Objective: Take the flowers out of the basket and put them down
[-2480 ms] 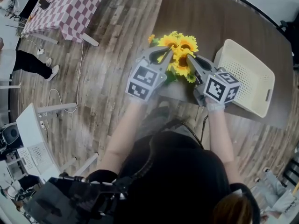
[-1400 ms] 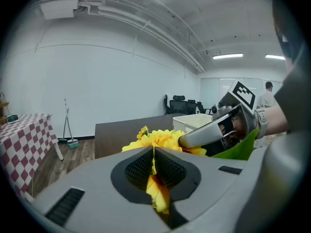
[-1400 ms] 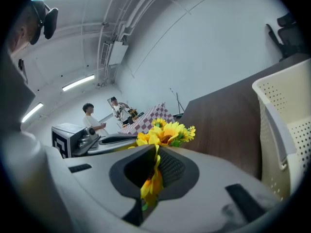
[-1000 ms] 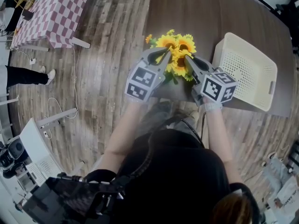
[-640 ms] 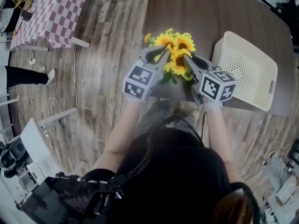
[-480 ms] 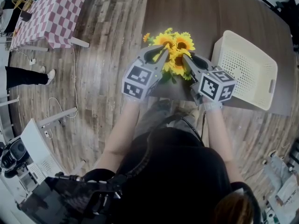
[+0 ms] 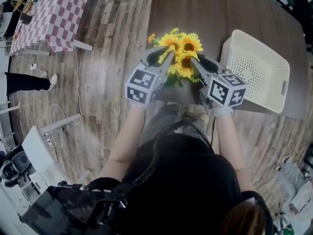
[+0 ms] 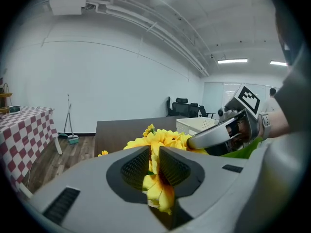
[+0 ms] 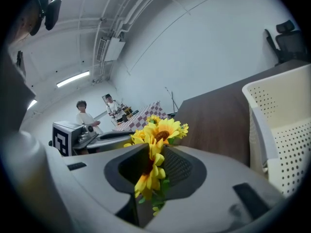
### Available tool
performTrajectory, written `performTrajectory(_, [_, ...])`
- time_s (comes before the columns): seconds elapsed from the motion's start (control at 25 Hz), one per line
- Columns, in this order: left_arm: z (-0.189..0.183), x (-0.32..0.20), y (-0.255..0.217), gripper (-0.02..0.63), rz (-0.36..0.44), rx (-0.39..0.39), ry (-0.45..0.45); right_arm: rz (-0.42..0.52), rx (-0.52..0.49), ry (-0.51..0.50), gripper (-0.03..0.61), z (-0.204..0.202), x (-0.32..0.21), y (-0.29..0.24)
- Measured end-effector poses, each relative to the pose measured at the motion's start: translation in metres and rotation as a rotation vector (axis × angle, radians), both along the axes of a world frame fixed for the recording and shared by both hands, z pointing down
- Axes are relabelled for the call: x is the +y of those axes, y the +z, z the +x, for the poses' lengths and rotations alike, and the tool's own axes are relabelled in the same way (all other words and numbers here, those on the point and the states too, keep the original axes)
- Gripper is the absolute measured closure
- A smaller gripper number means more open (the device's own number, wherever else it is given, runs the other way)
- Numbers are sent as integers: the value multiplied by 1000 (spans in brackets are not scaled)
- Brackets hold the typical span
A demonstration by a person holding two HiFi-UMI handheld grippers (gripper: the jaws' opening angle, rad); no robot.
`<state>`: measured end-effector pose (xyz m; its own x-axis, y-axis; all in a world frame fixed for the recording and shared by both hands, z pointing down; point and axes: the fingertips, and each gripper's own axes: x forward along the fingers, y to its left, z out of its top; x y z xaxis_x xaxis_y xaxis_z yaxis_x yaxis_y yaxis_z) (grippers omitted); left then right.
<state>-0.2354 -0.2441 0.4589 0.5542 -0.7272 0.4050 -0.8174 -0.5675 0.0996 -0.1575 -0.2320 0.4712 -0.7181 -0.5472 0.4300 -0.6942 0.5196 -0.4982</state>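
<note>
In their own views only, left gripper (image 8: 154, 153) and right gripper (image 9: 156, 153), just opening, loosely straddle flowers (image 7: 183, 46).

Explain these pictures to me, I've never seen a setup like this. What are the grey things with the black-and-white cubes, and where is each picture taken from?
There is no robot here. A person holds a hand-worked clamp in each hand: the left gripper and the right gripper. The patterned cubes are part of them. The picture from above comes from a camera on the person's head, looking down. The other two come from cameras riding on each gripper, looking along its jaws. On the dark table stands an empty white basket. Beside it is a bunch of yellow flowers, with both grippers around it. Their jaws have just been opening: petals sit between them, but the pads are not squeezing.
</note>
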Motion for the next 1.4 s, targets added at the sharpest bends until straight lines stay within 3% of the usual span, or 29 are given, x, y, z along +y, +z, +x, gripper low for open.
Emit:
performTrajectory(0.44, [-5, 6, -6, 538, 21, 4, -15, 36, -8, 58, 479, 8, 2, -10])
performTrajectory(0.96, [-10, 24, -11, 540, 63, 13, -30, 79, -26, 53, 477, 8, 23, -20])
performTrajectory(1.08, [-14, 27, -19, 612, 99, 24, -53, 99, -48, 41, 481, 8, 28, -26])
performTrajectory(1.2, [-20, 30, -29, 614, 140, 36, -84, 128, -63, 26, 574, 7, 32, -34])
performTrajectory(1.4, [-21, 51, -27, 614, 130, 28, -130, 144, -124, -8, 575, 8, 51, -39])
